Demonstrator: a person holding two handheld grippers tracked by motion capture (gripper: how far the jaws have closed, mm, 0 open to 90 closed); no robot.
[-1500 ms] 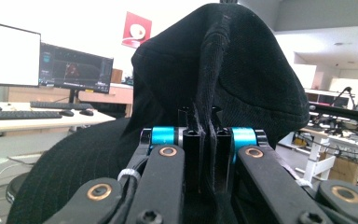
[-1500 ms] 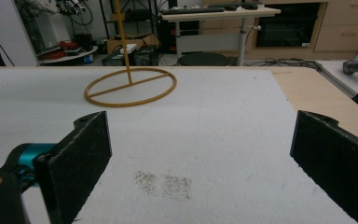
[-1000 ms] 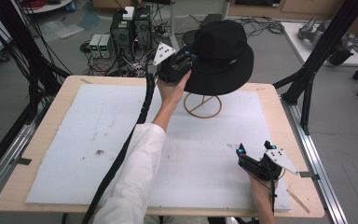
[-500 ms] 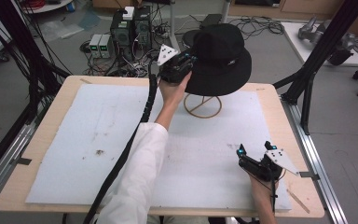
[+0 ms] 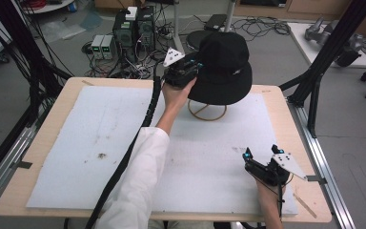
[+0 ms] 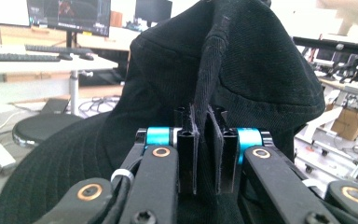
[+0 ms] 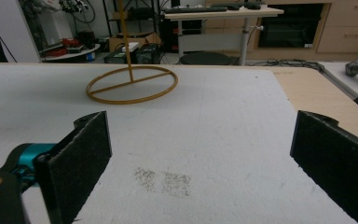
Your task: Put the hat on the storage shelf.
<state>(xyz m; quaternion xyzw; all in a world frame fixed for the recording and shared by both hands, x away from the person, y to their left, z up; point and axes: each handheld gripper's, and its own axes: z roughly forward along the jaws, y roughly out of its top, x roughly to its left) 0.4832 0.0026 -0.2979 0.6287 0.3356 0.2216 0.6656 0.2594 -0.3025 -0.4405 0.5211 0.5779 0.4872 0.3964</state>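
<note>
A black bucket hat [image 5: 224, 62] sits on top of a thin yellow wire stand, whose ring base [image 5: 207, 112] rests on the white mat. My left gripper [image 5: 196, 67] is raised at the hat's left side. In the left gripper view its pads pinch a fold of the hat [image 6: 242, 60] between them at my left gripper [image 6: 203, 116], and the jaws have just been opening slightly. My right gripper [image 5: 260, 150] rests low near the table's front right, open with nothing between its jaws. In the right gripper view my right gripper [image 7: 200, 140] faces the ring base [image 7: 131, 84] farther off.
A white mat [image 5: 100, 129] covers most of the wooden table [image 5: 52, 119]. Black frame posts [image 5: 314, 81] stand at the table's corners. Computers, cables and a round stool lie on the floor behind the table.
The hat has settled a little lower and more level on the stand, with my left gripper staying at its side. My right gripper has kept still.
</note>
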